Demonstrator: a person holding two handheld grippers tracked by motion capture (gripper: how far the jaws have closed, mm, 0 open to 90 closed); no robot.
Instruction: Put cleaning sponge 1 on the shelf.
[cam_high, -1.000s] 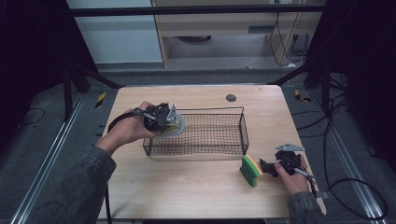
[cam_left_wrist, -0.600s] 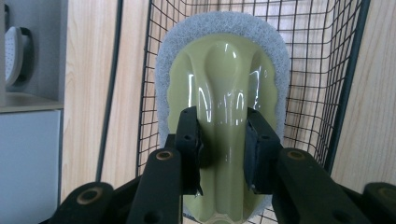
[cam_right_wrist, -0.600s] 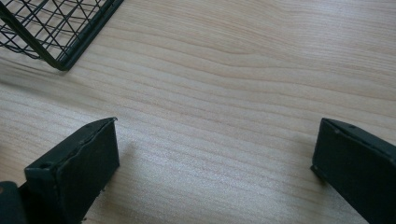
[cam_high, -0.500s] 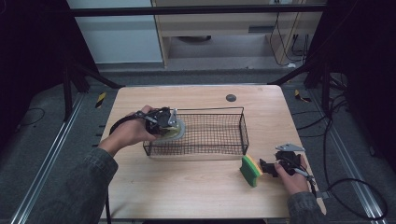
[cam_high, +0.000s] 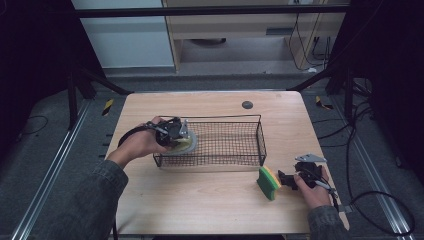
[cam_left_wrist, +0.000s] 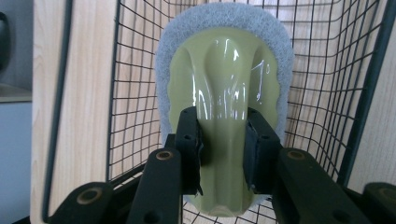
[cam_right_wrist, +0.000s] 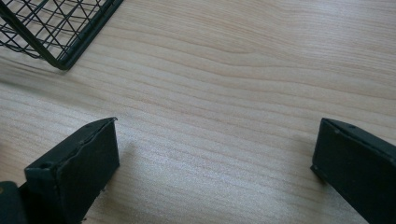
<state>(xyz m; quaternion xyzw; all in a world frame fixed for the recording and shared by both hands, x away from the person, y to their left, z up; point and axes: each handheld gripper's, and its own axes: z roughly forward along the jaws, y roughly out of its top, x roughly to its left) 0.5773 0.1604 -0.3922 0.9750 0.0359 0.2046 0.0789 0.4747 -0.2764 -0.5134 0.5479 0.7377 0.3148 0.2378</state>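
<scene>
Little has changed in one second: my left gripper (cam_left_wrist: 223, 149) still clamps the scrubber (cam_left_wrist: 224, 88) inside the basket (cam_high: 250, 145). My right gripper (cam_right_wrist: 215, 163) stays open on the table (cam_right_wrist: 233, 70), just beside the sponge (cam_high: 268, 183), so I judge the placing is not finished.

Wooden table (cam_high: 210, 200) with black wire basket (cam_high: 235, 145) near centre. Left gripper (cam_high: 176, 136) at basket's left end, jaws closed on a pale green scrubber (cam_high: 186, 145) with grey pad, inside the basket. Right gripper (cam_high: 285, 178) low on table at right, just beside a green-yellow sponge (cam_high: 268, 182) standing on edge. Small dark disc (cam_high: 247, 104) near far edge
</scene>
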